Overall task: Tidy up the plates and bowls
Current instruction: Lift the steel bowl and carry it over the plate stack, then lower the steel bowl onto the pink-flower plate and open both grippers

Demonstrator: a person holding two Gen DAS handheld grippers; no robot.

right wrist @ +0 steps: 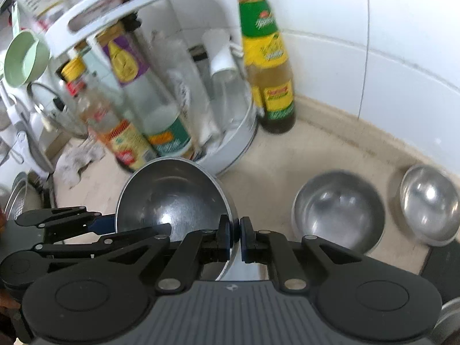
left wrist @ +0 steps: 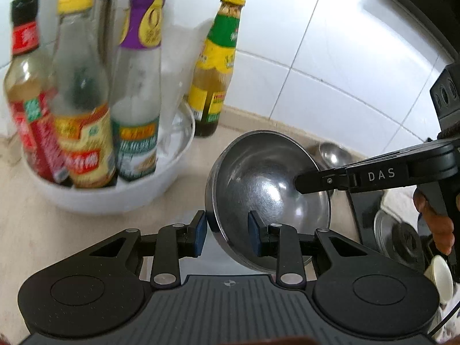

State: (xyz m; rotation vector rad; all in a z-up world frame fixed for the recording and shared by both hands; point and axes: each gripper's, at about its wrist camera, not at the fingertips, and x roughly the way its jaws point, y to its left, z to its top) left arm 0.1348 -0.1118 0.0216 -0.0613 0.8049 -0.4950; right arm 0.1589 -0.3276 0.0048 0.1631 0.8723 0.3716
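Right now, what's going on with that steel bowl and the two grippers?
A person holds both grippers on one tilted steel bowl, lifted off the counter. The right gripper is shut on its rim. The left gripper straddles the opposite rim, though its pads do not clearly press. Two more steel bowls sit on the counter, right of the white bottle rack.

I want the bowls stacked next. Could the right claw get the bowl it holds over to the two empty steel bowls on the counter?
Probably yes. The right claw is shut on the held bowl's rim, and the counter between it and the two steel bowls looks bare; though the left claw also straddles that rim.
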